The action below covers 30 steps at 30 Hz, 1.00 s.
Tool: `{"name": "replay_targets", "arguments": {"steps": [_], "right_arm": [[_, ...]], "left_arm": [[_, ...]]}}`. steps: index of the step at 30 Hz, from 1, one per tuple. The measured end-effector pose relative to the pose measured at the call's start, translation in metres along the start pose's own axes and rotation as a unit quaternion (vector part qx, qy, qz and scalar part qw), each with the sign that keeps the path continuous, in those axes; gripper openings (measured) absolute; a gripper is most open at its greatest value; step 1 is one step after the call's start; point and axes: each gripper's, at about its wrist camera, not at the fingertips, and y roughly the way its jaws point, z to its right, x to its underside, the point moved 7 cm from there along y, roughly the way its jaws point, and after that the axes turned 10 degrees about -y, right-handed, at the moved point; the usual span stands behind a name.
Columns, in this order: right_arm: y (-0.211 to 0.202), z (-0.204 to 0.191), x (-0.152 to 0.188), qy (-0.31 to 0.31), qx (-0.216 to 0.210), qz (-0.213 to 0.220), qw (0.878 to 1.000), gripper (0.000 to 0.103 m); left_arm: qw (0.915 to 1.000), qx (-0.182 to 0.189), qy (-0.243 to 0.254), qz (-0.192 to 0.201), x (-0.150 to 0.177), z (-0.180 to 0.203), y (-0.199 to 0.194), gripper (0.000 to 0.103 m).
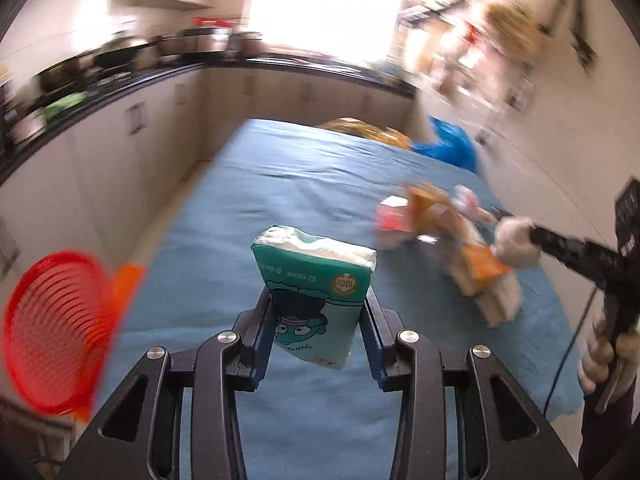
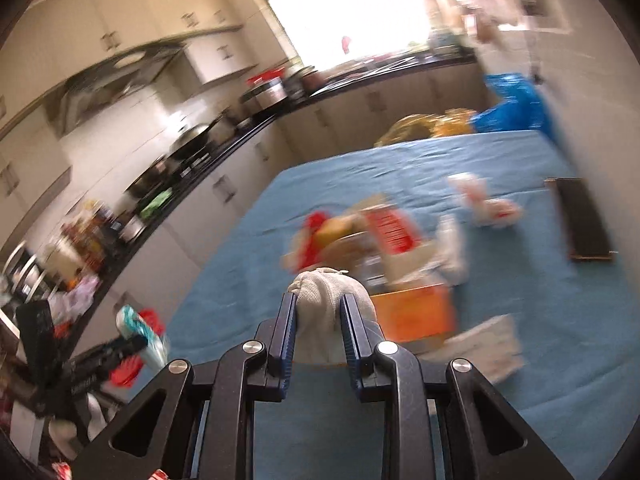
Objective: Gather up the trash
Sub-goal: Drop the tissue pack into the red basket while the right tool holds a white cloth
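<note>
Your left gripper [image 1: 318, 300] pinches the tissue pack [image 1: 316, 280] by its lower half and your right gripper [image 2: 318, 308] clamps a white wad [image 2: 328, 300], so a fast swing toward the red basket [image 1: 56, 332] could shake either loose.

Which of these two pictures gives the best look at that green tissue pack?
The left wrist view. There the green tissue pack sits sharp and central, clamped in the left gripper, with its cartoon print readable. The right wrist view shows it only as a small, blurred teal-and-white shape at the lower left edge.

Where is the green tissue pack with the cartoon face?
The tissue pack is pinched between the left gripper's fingers, lifted above the blue tablecloth. In the left wrist view, the red basket is on its left and the trash pile on its right.
</note>
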Motion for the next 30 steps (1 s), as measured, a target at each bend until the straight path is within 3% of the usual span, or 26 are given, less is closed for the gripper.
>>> {"name": "replay_targets", "arguments": {"steps": [4, 7, 15, 23, 24, 27, 30], "right_arm": [[0.043, -0.065, 0.002, -0.032, -0.055, -0.031, 0.998, 0.024], [0.078, -0.117, 0.002, -0.054, -0.095, -0.057, 0.992, 0.024], [0.163, -0.242, 0.008, -0.085, -0.196, -0.109, 0.971, 0.024], [0.225, -0.324, 0.017, -0.092, -0.25, -0.142, 0.953, 0.03], [0.23, -0.327, 0.018, -0.089, -0.253, -0.147, 0.952, 0.031], [0.241, -0.328, 0.023, -0.08, -0.251, -0.154, 0.952, 0.048], [0.239, -0.323, 0.02, -0.075, -0.246, -0.149, 0.955, 0.05]], "left_arm": [[0.9947, -0.08, -0.056, 0.033, -0.009, -0.086, -0.027, 0.038], [0.9886, -0.112, -0.094, 0.036, -0.009, -0.136, -0.035, 0.038], [0.9748, -0.153, -0.157, 0.045, -0.016, -0.232, -0.045, 0.039], [0.9696, -0.149, -0.19, 0.039, -0.016, -0.265, -0.037, 0.042], [0.9699, -0.149, -0.189, 0.038, -0.015, -0.265, -0.036, 0.043], [0.9702, -0.152, -0.185, 0.037, -0.012, -0.263, -0.035, 0.051], [0.9699, -0.165, -0.173, 0.043, -0.012, -0.259, -0.039, 0.057]]}}
